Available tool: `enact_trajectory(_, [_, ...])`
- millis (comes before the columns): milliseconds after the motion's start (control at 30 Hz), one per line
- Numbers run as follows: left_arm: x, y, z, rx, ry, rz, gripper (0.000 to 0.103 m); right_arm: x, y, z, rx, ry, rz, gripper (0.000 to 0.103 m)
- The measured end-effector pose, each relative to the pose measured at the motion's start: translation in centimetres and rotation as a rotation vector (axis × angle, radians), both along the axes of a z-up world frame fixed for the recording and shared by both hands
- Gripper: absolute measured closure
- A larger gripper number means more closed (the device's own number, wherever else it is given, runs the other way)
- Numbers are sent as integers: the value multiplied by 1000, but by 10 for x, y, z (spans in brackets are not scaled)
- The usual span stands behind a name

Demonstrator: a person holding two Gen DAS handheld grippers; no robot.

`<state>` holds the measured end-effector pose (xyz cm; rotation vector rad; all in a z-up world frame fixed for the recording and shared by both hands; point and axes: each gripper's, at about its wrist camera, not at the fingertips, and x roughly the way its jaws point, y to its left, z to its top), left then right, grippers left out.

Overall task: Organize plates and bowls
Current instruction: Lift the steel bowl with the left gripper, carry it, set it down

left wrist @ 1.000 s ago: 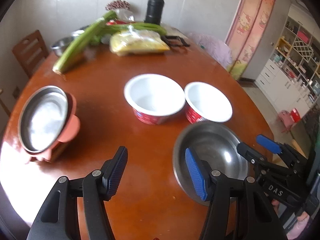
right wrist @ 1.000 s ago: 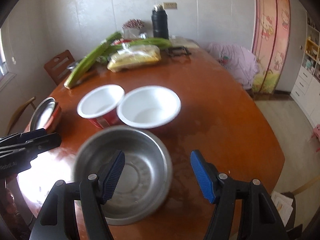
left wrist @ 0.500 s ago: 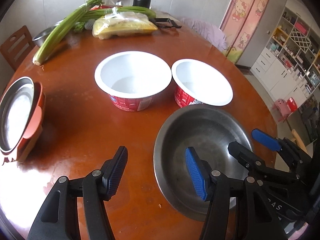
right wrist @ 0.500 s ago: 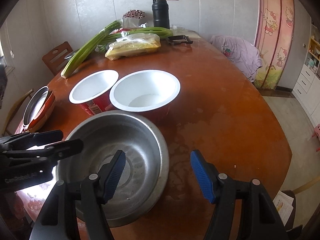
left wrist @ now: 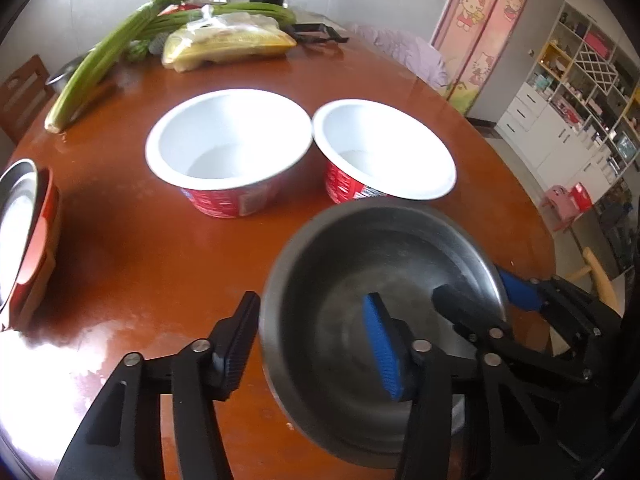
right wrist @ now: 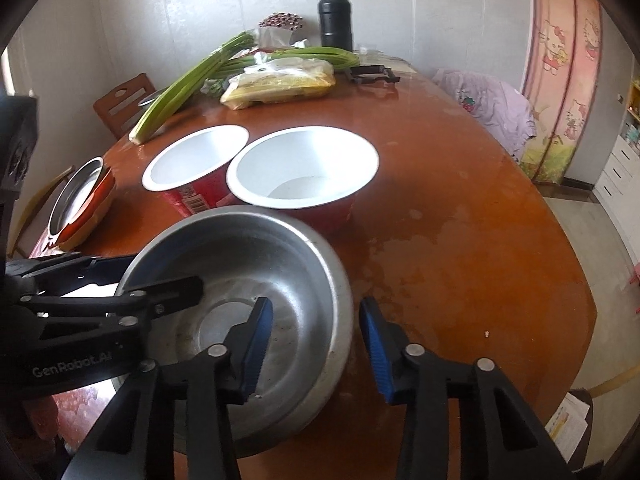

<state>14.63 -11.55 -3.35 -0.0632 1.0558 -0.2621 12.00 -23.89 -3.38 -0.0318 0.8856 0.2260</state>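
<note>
Both tongs straddling steel bowl (right wrist: 256,280) rim, right tongs (right wrist: 316,344) clenched on it, left tongs (left wrist: 310,344) closing, seemingly ungripped

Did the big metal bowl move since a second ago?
Cannot tell. The steel bowl now overlaps the nearer red-and-white paper bowl in the right wrist view, but the camera itself has moved closer, so the shift may be only that.

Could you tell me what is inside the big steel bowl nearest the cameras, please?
The steel bowl holds no food or dishes: only one finger of each gripper reaches inside over its rim, with small specks on its bare bottom. The fingers cover part of the inside.
</note>
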Motion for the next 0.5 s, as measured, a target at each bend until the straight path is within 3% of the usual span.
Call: enact_trajectory(500, [-15, 20, 18, -3, -36, 41, 54, -12, 17, 13, 10, -13, 48, 65])
